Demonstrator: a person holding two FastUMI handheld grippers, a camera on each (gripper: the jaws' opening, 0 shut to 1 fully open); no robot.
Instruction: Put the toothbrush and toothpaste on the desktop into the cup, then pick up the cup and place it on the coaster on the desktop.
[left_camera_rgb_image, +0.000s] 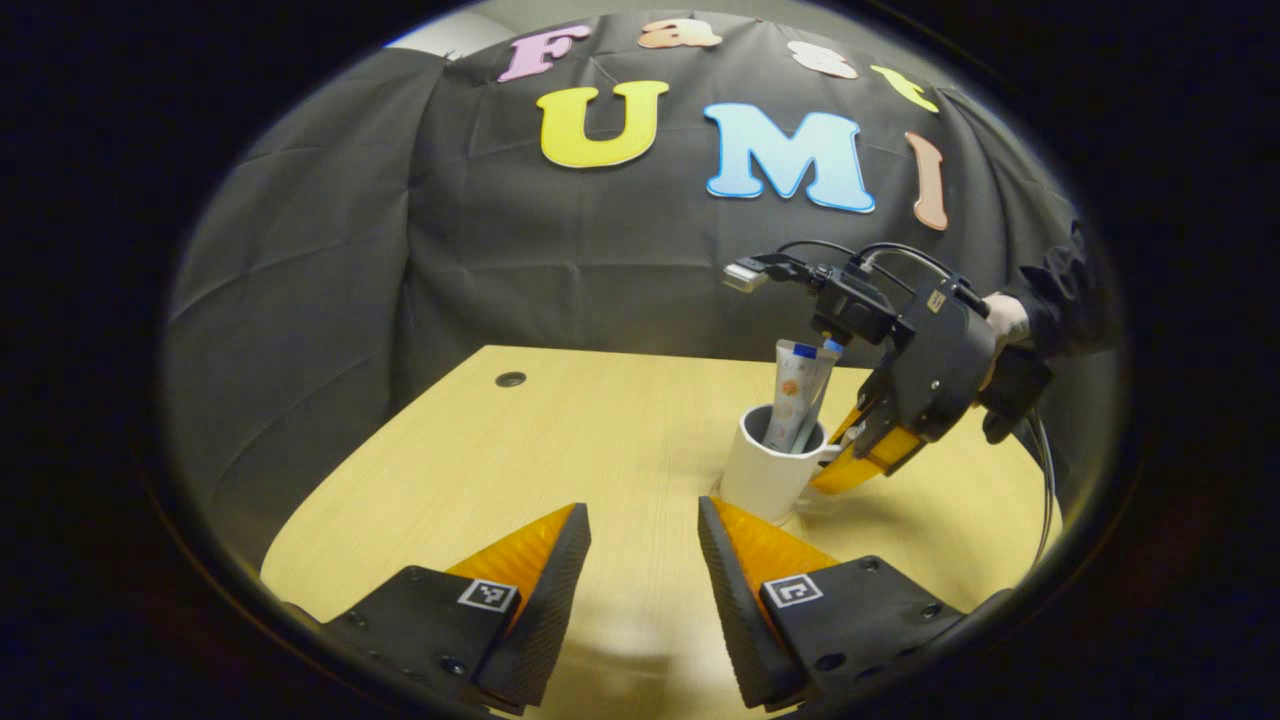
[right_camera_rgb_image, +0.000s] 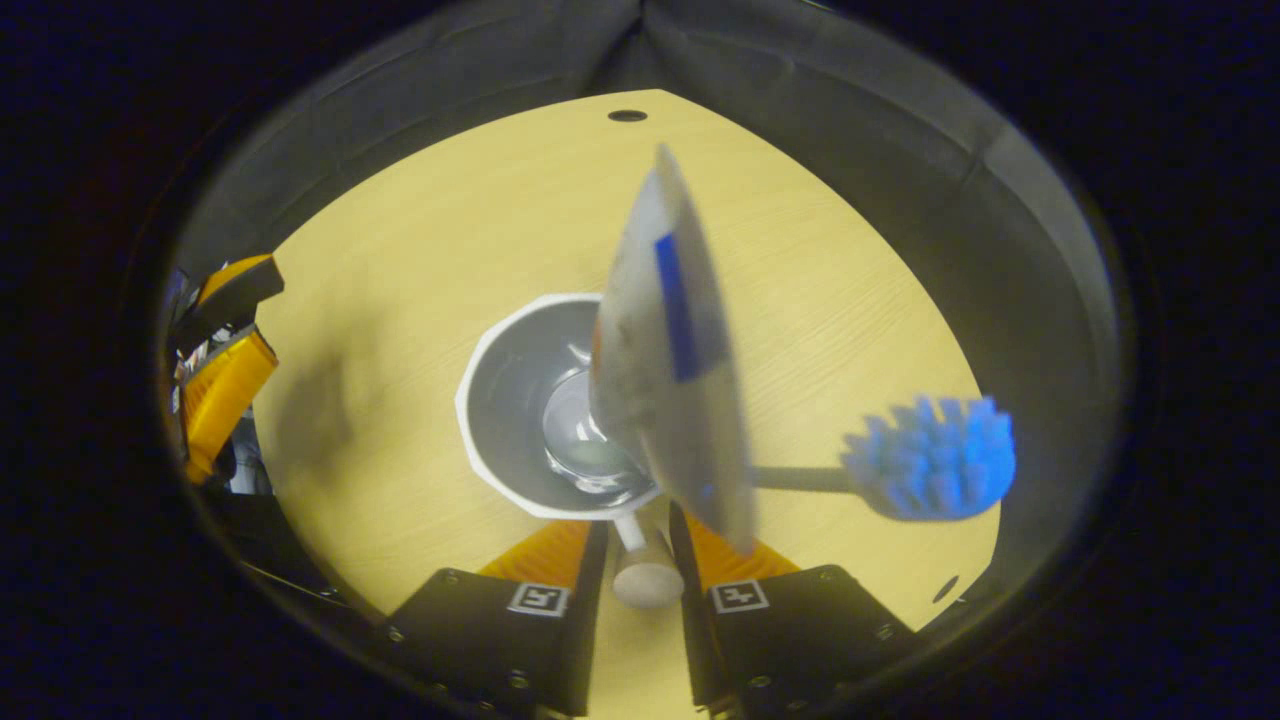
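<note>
Standing upright on a pale wooden desktop, a white cup holds a toothpaste tube and a toothbrush with a blue head, both leaning out above the rim. In the left gripper view, the left gripper hangs low over the near part of the desktop with its jaws spread wide and nothing between them, well apart from the cup ahead and to its right. Beyond the cup in that view, the right gripper reaches down at the cup's far side, held by a hand in a dark sleeve, with cables running from its top. The right gripper view looks almost straight down into the cup, showing its grey inside, the toothpaste tube close to the lens and the toothbrush head sticking out to the right. There the cup's handle sits between the right gripper's two fingers, which are narrowed close around it; whether both press on it cannot be told. A small round hole marks the desktop's far corner.
</note>
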